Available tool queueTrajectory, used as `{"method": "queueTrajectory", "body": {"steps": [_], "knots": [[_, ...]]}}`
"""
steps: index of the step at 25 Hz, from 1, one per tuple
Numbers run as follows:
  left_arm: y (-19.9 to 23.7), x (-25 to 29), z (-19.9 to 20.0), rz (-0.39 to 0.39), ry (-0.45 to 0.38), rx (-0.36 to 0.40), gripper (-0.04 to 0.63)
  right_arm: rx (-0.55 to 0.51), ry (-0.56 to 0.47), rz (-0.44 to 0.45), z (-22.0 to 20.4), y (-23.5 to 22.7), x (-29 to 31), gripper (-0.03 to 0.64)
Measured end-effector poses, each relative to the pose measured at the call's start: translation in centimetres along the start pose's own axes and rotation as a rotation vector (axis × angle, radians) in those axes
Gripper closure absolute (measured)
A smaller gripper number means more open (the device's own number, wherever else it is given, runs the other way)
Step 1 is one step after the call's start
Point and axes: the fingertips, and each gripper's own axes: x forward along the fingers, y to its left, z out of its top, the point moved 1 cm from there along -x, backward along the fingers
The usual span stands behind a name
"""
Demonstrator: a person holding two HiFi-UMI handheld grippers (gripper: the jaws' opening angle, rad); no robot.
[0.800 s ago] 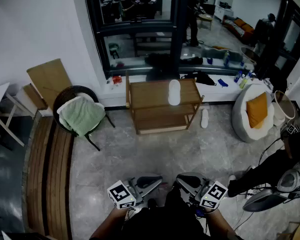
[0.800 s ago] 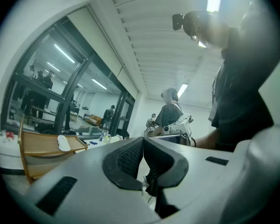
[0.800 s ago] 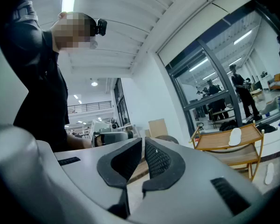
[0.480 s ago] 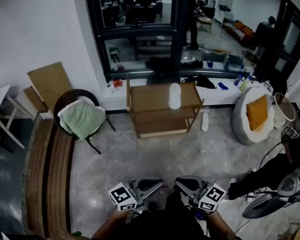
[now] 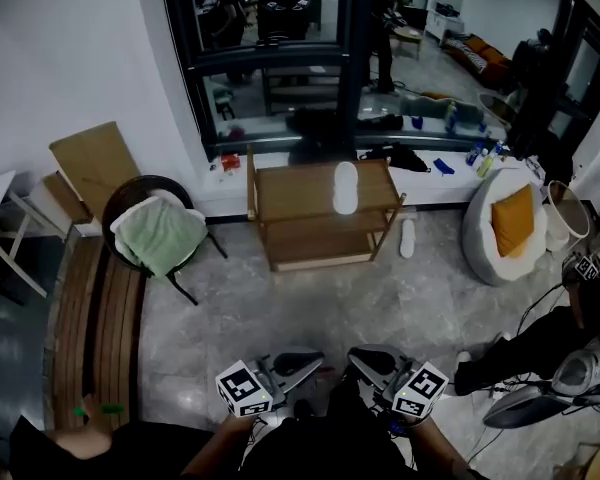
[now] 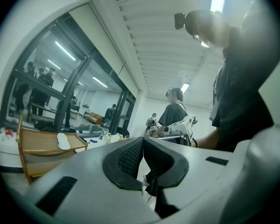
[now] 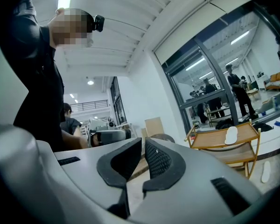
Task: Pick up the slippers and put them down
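Observation:
One white slipper (image 5: pixel 346 186) lies on the top of a low wooden shelf (image 5: pixel 290 196) by the glass wall; it also shows in the left gripper view (image 6: pixel 63 140) and the right gripper view (image 7: pixel 231 134). A second white slipper (image 5: pixel 407 236) lies on the floor just right of the shelf, seen again in the right gripper view (image 7: pixel 265 171). Both grippers are held level close to my body, far from the shelf. My left gripper (image 5: pixel 298 362) is shut and empty, jaws meeting (image 6: pixel 142 146). My right gripper (image 5: pixel 372 358) is also shut with nothing between its jaws (image 7: pixel 143 149).
A black chair with a green cushion (image 5: pixel 160 233) stands left of the shelf, with cardboard (image 5: pixel 95 158) behind it and a wooden bench (image 5: pixel 95 328) along the left. A white beanbag with an orange pillow (image 5: pixel 505 223) and cabled equipment (image 5: pixel 540 398) are at right. A person (image 5: pixel 70 438) is at lower left.
The grippers have stayed close to my body and shut. A person's arm has come into the lower left corner of the head view. The slippers have not moved.

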Motion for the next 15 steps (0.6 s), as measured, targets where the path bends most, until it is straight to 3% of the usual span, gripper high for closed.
{"method": "queueTrajectory", "body": {"steps": [15], "knots": [[4.1,4.6,-0.4,-0.009,0.034,-0.029,0.584,0.011,0.003,-0.048,0.3,-6.1,-0.9,0.581]]}}
